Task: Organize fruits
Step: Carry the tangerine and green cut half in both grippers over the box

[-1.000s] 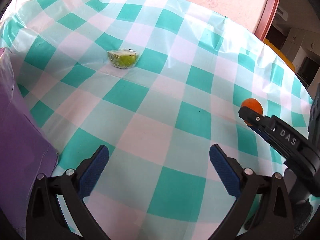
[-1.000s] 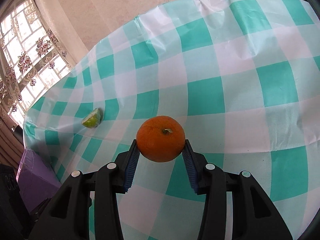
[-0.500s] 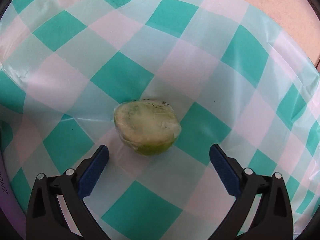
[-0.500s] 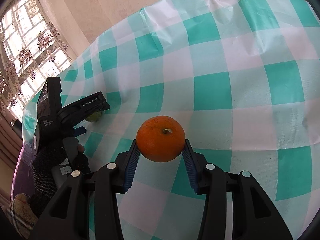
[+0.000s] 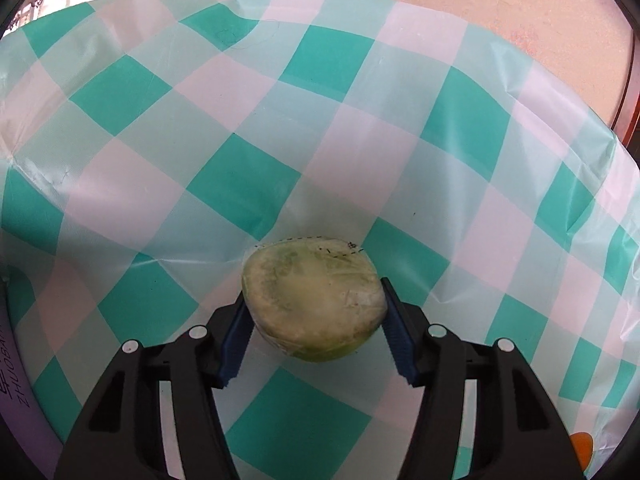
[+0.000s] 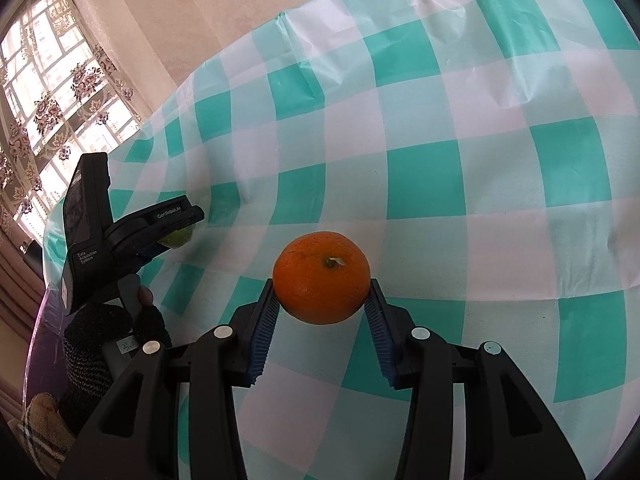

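Observation:
A cut green fruit half [image 5: 312,292] wrapped in clear film lies on the checked tablecloth [image 5: 240,192], cut face up. My left gripper [image 5: 314,316] is closing around it, and both blue pads [image 5: 234,340] touch its sides. The right wrist view shows that gripper [image 6: 180,226] from the side, low over the green fruit [image 6: 176,239], held by a gloved hand [image 6: 92,344]. My right gripper [image 6: 322,300] is shut on a round orange [image 6: 322,276], stem end up, above the cloth.
The teal-and-white cloth [image 6: 440,168] covers a round table whose far edge curves near the wall. A purple object [image 5: 12,380] borders the table's left side. A window [image 6: 48,92] lies behind the left gripper. An orange patch [image 5: 582,446] shows at the lower right.
The left gripper moved across the table up to the green fruit half, and its jaws came in from wide open onto the fruit's sides. The right gripper and orange stayed put.

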Motion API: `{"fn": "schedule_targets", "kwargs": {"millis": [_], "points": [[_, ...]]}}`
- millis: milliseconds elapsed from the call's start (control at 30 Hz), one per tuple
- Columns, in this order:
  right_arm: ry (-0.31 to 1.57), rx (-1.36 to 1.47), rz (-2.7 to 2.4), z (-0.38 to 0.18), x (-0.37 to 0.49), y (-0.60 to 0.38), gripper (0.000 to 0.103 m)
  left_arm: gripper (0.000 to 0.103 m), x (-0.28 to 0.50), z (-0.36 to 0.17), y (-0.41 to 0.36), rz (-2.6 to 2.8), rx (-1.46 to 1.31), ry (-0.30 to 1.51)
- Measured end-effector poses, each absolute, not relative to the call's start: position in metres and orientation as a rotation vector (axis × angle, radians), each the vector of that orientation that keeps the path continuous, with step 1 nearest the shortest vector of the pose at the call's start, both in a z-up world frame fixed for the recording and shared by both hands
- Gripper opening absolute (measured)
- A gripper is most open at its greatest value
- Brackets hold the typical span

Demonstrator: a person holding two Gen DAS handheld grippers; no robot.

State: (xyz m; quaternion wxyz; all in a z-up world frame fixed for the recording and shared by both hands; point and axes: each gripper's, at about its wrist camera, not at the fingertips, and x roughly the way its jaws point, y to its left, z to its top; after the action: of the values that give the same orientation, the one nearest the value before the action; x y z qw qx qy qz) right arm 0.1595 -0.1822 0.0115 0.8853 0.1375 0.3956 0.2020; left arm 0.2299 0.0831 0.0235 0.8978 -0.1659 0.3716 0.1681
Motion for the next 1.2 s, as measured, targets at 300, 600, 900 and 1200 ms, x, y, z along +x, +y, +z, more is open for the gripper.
{"fn": "schedule_targets", "kwargs": {"millis": [300,600,900,1200], "points": [[0.820,0.296,0.388,0.011,0.154,-0.186,0.044,0.059,0.151,0.023,0.054,0.235,-0.454,0.757],[0.817,0.303,0.365,0.011,0.112,-0.187,0.044,0.059,0.053,0.016,0.037,0.154,-0.437,0.757],[0.802,0.307,0.358,0.011,0.061,-0.188,0.044,0.060,-0.020,0.019,0.015,0.068,-0.324,0.715],[0.792,0.268,0.378,0.013,0.014,-0.180,0.044,0.060,-0.072,0.026,0.012,0.013,-0.296,0.656]]}}
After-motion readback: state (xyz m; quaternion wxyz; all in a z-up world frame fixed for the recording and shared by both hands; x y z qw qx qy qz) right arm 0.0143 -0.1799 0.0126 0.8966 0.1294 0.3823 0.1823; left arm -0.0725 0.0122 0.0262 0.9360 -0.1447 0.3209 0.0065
